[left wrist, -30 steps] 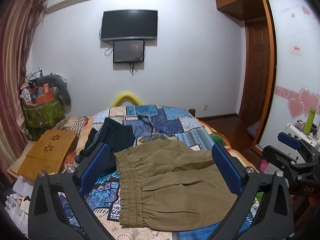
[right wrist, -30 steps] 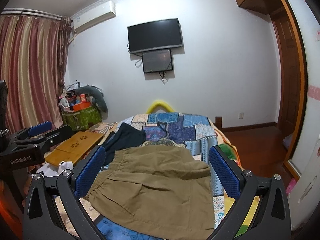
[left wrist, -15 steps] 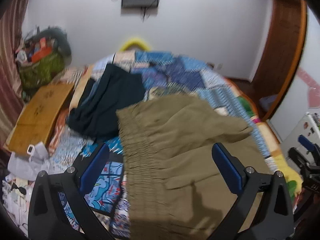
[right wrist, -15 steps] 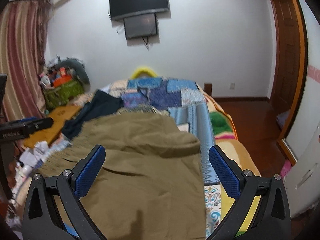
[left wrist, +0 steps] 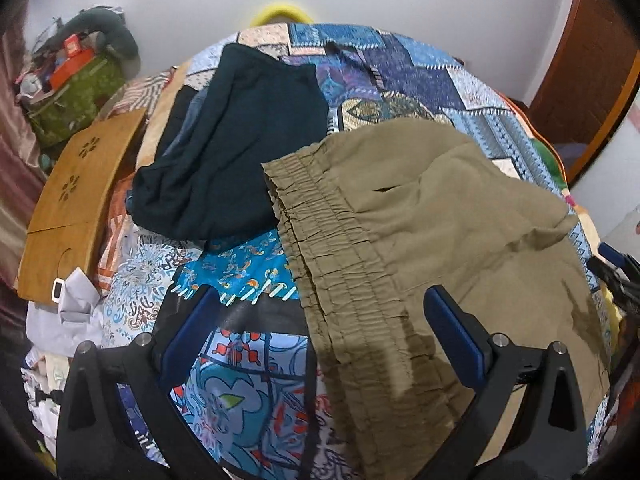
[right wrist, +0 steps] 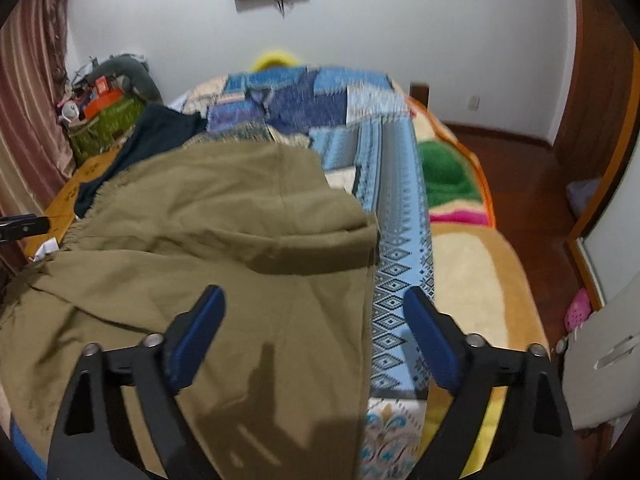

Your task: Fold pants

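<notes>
Olive-brown pants (left wrist: 440, 248) lie spread on a patchwork quilt, their gathered elastic waistband (left wrist: 332, 264) running down the middle of the left wrist view. My left gripper (left wrist: 318, 312) hovers open over that waistband, one finger above the quilt and one above the cloth. In the right wrist view the same pants (right wrist: 200, 240) fill the left half, with a folded-over flap across them. My right gripper (right wrist: 314, 310) hangs over the pants' right edge; its jaws are closing and nothing is pinched between them.
A dark teal garment (left wrist: 228, 152) lies beside the pants at the back left. A wooden lap tray (left wrist: 76, 200) and a cluttered green bag (left wrist: 72, 92) sit off the bed's left side. Right of the quilt (right wrist: 400, 200) is a fleecy blanket (right wrist: 472, 280), then wooden floor (right wrist: 532, 184).
Both grippers have dropped and tipped downward toward the bed, so the pants now fill the views and the wall screen has slid out of the top. The right jaws have narrowed.
</notes>
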